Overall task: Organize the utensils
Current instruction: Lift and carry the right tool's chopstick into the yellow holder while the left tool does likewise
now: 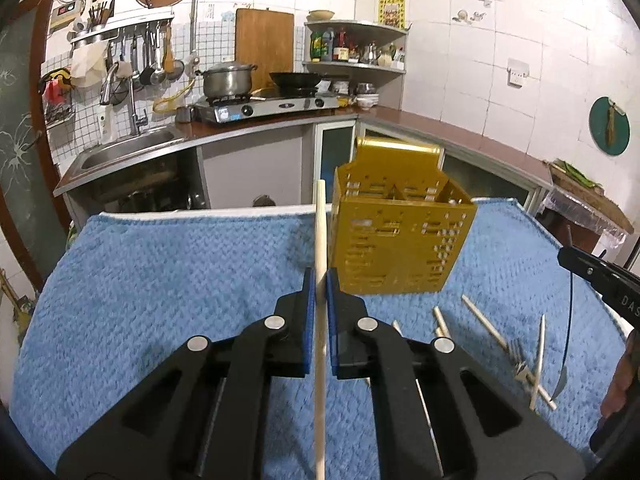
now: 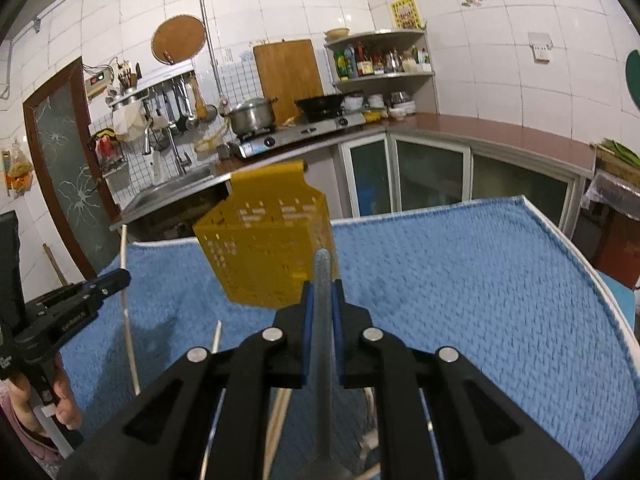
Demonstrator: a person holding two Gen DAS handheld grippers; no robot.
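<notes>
A yellow perforated utensil holder (image 1: 404, 232) stands on the blue towel (image 1: 160, 280); it also shows in the right wrist view (image 2: 268, 252). My left gripper (image 1: 319, 280) is shut on a wooden chopstick (image 1: 320, 232) that points up, just left of the holder. My right gripper (image 2: 322, 292) is shut on a grey metal utensil handle (image 2: 323, 308), close in front of the holder. The left gripper with its chopstick (image 2: 125, 272) shows at the left of the right wrist view. The right gripper's utensil (image 1: 568, 340) hangs at the right of the left wrist view.
Several chopsticks (image 1: 484, 324) and a fork (image 1: 520, 364) lie on the towel right of the left gripper. More chopsticks (image 2: 216, 338) lie under the right gripper. Behind the table are a sink (image 1: 120, 152), a stove with a pot (image 1: 228, 80) and a wok.
</notes>
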